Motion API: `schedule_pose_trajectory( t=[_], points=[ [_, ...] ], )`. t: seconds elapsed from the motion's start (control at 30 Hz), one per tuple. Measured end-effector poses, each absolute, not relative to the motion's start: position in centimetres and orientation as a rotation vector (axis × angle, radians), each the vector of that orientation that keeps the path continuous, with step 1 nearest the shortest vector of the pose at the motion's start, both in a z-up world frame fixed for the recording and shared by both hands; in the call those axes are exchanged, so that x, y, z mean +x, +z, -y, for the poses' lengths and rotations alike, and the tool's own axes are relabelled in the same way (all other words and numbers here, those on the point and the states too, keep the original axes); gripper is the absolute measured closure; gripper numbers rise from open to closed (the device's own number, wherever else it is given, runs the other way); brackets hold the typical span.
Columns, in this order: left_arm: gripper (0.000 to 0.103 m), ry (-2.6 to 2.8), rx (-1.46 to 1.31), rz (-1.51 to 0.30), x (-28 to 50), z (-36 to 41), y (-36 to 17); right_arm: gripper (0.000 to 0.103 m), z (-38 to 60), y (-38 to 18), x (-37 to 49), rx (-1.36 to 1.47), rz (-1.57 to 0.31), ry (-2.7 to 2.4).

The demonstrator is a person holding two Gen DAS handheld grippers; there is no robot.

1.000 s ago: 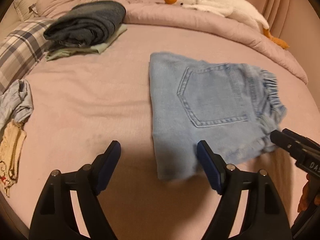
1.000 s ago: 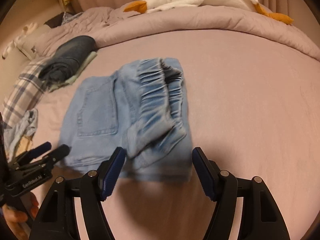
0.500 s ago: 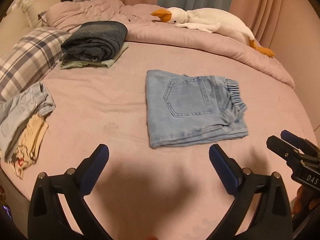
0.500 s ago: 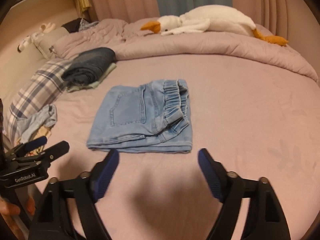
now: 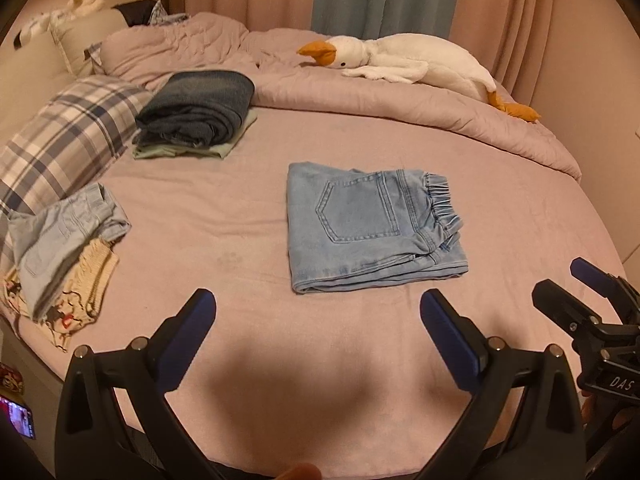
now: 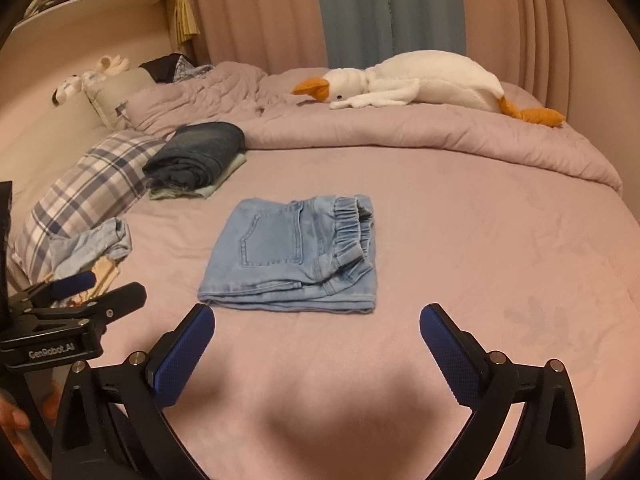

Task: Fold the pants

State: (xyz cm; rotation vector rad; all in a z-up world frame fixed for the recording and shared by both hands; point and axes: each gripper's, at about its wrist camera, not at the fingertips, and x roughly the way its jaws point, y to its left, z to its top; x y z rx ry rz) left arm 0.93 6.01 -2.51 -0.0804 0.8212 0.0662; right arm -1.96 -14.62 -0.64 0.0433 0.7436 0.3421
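Light-blue denim pants (image 5: 372,228) lying on the pink bed (image 5: 280,360) as a compact, squared bundle, back pocket uppermost, elastic waistband bunched along the right edge, stacked fold edges facing the cameras. Left claw (image 5: 318,334) released, its blue pads spread wide and holding nothing, poised above bare sheet on the near side of the pants and apart from them. Right claw (image 6: 316,350) likewise released and empty, also short of the bundle's near edge; each claw appears at the margin of the other's view. Behind and to the left, a stack of folded garments (image 5: 196,114), dark denim on pale green, rests beside the plaid pillow (image 5: 60,140); a loose heap of unfolded clothes (image 5: 60,252) lies at the bed's left edge. A plush goose (image 5: 404,62) lies across the rolled duvet (image 5: 400,108). Judged from this layout, folding of the present pair appears complete or nearly so: layers are aligned, no leg trails out. What may remain is transfer of the bundle to the folded stack and, possibly, treatment of the loose heap
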Motion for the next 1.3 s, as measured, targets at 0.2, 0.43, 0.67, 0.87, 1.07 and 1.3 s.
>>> schedule_pose_trajectory(
  t=[0.2,0.43,0.67,0.87,1.07,1.3],
  points=[
    [0.001,0.089,-0.027,-0.802,0.5,-5.5,-2.1,0.001,14.4,-0.6,-2.3,0.057,-0.749,0.362],
    [0.001,0.092,-0.005,-0.791,0.2,-5.3,-1.9,0.001,13.8,-0.5,-2.8,0.034,-0.747,0.368],
    [0.001,0.096,-0.004,-0.787,0.1,-5.1,-1.8,0.001,13.6,-0.3,-2.9,0.038,-0.745,0.367],
    [0.001,0.094,-0.005,-0.787,0.0,-5.1,-1.7,0.001,13.2,-0.2,-3.0,0.032,-0.745,0.370],
    [0.001,0.095,-0.003,-0.792,0.0,-5.0,-1.7,0.001,13.1,-0.2,-2.8,0.032,-0.750,0.373],
    [0.001,0.091,-0.007,-0.794,0.1,-4.9,-1.7,0.001,13.1,-0.3,-2.8,0.027,-0.751,0.370]
  ],
)
